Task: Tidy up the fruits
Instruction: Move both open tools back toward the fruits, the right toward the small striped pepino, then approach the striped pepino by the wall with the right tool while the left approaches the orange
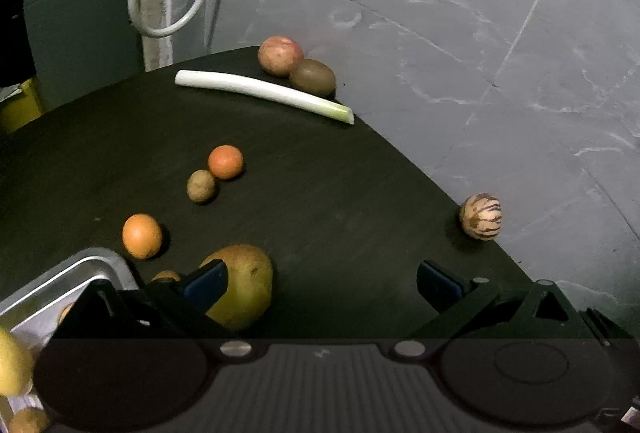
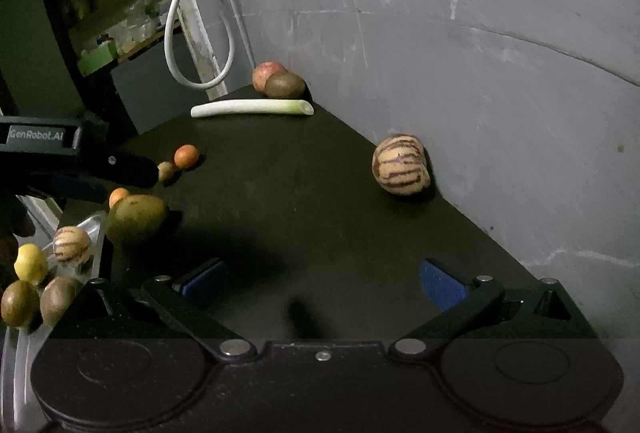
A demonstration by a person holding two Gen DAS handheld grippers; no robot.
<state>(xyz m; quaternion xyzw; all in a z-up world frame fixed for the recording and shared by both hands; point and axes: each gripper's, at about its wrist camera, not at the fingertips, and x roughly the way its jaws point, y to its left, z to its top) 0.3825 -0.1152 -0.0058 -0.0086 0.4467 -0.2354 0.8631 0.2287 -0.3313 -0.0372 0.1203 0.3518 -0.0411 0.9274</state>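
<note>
While both my grippers, left [image 1: 320, 283] and right [image 2: 320, 279], hang spread and empty, I judge the striped melon [image 2: 401, 165] next for the tray [image 1: 94, 267]; that needs a wide, gentle grip.

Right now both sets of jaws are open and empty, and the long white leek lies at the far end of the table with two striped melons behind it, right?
Not quite. Behind the leek sit a reddish apple and a brown kiwi, not striped melons, as the right wrist view shows. Both sets of jaws are indeed open and empty.
</note>
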